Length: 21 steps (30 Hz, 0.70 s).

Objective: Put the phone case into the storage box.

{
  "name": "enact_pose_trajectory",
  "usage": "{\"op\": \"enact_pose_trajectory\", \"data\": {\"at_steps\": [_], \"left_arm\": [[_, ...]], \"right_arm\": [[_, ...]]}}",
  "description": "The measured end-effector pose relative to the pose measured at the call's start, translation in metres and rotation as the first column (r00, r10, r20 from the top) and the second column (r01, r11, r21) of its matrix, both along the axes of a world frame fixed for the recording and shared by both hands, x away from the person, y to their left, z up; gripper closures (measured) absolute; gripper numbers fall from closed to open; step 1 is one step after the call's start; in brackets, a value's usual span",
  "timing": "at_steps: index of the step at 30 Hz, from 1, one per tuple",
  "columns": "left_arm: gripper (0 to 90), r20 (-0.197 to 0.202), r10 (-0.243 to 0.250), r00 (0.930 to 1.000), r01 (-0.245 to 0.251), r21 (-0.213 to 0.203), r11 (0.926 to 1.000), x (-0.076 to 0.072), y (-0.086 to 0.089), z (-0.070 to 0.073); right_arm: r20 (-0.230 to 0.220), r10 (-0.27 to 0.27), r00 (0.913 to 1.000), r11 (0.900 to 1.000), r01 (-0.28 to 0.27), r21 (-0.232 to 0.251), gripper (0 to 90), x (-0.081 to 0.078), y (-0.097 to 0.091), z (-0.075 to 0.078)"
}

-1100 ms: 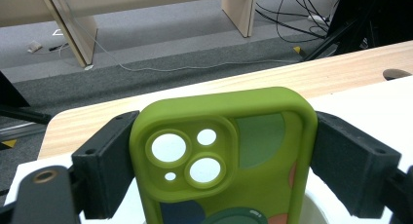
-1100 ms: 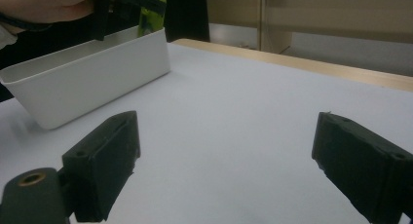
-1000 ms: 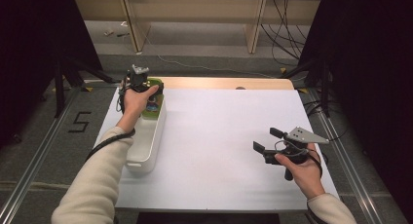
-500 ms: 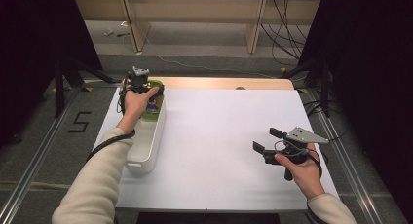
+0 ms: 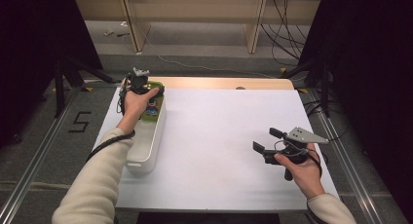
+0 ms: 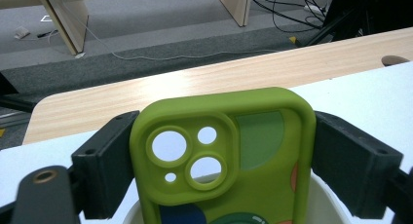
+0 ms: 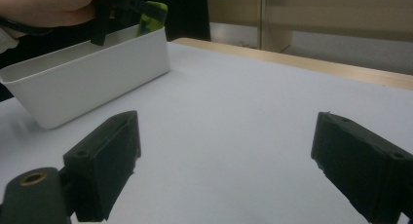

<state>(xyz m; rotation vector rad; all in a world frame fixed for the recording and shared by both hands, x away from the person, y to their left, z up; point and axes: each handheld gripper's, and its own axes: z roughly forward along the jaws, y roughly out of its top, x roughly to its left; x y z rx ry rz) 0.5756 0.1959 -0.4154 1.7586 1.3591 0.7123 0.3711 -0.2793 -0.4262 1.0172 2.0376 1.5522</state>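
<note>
I'm gripping the case [image 6: 224, 160] by its long edges with the left gripper [image 6: 221, 156] over the bin [image 5: 146, 136]; it's light, rubbery, flexing under squeeze. Right gripper [image 7: 229, 170] is gaping, empty.

A white table [image 5: 219, 136] seen from above. At its left edge, the left tongs [image 5: 140, 83] hold a green phone case [image 5: 152, 107] over the far end of a long white bin [image 5: 146, 146]. The right tongs [image 5: 263, 142], jaws apart, rest near the right edge.
</note>
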Motion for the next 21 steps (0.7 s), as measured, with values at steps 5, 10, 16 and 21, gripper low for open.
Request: {"op": "enact_pose_trajectory", "data": {"at_steps": [5,10,16,21], "left_arm": [[14.6,-0.022,-0.004,0.9998,0.004,-0.006,1.0,0.0006,0.001,-0.0011],[14.3,-0.025,-0.005,0.9997,0.005,-0.008,1.0,0.0012,0.0015,-0.0019],[14.1,-0.026,-0.001,0.9997,0.001,-0.007,1.0,0.0013,0.0009,-0.0019],[13.3,-0.025,-0.006,0.9997,0.005,-0.021,0.9998,0.0016,0.0016,-0.0018]], "right_arm": [[-0.002,0.001,1.0,1.0,-0.001,-0.001,11.8,0.0001,-0.0001,-0.0002],[-0.002,0.002,1.0,1.0,-0.002,-0.002,11.8,0.0001,0.0001,-0.0002],[-0.003,0.002,1.0,1.0,-0.002,-0.002,11.8,0.0,-0.0001,-0.0001],[-0.003,0.002,1.0,1.0,-0.003,-0.002,11.8,0.0,-0.0001,-0.0002]]}}
